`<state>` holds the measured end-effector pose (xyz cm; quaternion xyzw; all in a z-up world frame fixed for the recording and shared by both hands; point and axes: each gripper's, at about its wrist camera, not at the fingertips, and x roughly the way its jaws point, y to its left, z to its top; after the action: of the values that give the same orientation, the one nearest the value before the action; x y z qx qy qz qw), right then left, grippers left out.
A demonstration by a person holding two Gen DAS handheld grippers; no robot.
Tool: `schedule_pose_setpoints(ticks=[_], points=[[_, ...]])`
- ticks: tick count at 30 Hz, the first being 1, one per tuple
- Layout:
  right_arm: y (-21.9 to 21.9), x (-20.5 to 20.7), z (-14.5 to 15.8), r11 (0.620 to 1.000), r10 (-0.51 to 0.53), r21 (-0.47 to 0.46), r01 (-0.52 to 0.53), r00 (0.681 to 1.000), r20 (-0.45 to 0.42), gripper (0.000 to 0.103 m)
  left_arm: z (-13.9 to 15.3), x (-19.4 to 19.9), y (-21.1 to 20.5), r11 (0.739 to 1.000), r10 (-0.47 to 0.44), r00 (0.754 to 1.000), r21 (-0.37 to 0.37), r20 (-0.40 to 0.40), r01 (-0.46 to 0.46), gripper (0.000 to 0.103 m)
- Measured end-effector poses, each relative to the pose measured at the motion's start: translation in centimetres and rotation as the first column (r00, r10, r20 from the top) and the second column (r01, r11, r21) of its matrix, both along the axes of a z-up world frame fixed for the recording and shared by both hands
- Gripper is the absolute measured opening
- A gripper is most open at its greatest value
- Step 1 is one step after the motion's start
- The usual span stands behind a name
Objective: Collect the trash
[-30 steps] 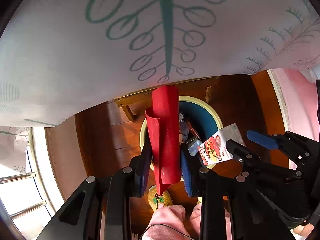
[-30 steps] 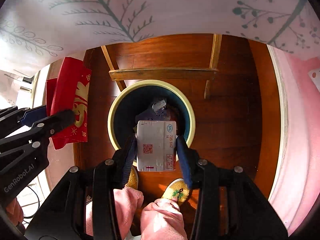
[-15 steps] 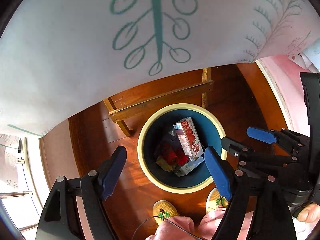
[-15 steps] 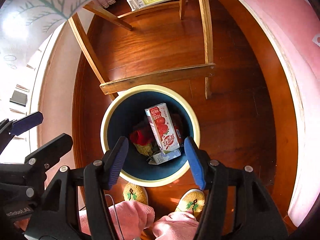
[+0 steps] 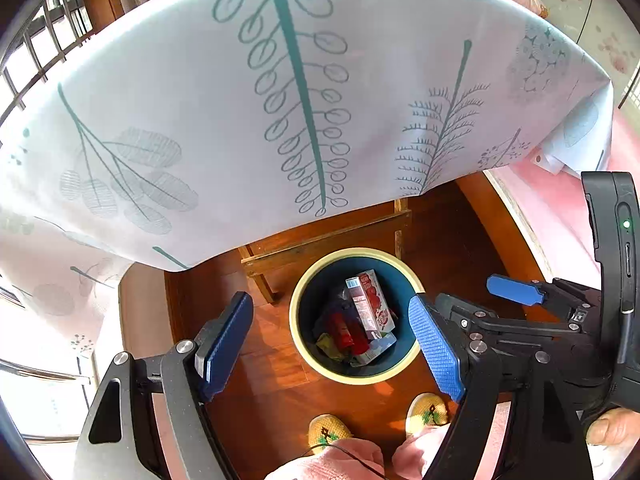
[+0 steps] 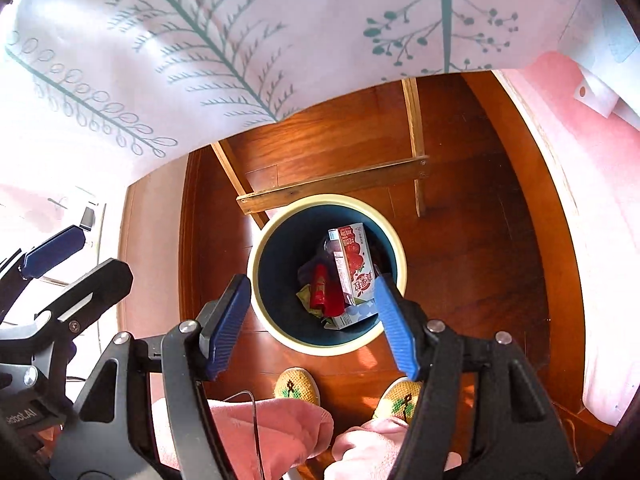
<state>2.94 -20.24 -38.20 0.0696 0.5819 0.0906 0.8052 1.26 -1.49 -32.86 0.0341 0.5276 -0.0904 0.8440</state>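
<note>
Red carton and red roll — released a second ago — lie in the bin below left gripper, spread empty, and right gripper, opening empty.

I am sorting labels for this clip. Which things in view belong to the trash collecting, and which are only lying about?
Part of the job:
- trash bin
- red drink carton in the bin
- red packet in the bin
- left gripper, empty
- right gripper, jaws opening, empty

Just there:
- leaf-print tablecloth
- wooden table frame
- yellow slippers
</note>
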Motion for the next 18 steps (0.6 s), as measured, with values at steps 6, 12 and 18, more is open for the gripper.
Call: schedule_pose_setpoints(ticks=[6, 12, 18], points=[[0.0, -0.7, 4.8, 1.0, 0.008, 0.001, -0.008, 1.0, 0.002, 0.061, 5.7, -0.8, 0.6, 0.999, 0.038, 0.999, 0.02, 0.036, -0.039, 0.081], [1.0, -1.7, 11.2, 0.997, 0.054, -0.05, -0.05, 0.996, 0.077, 0.061, 11.8, -2.0, 1.7, 0.992, 0.112, 0.991, 0.045, 0.08, -0.116, 0.081], [2.2, -3.1, 18.5, 0.993, 0.097, -0.083, -0.081, 0.972, 0.212, 0.061, 17.5, -2.8, 2.5, 0.985, 0.172, 0.975, 0.0, 0.14, -0.174, 0.081]])
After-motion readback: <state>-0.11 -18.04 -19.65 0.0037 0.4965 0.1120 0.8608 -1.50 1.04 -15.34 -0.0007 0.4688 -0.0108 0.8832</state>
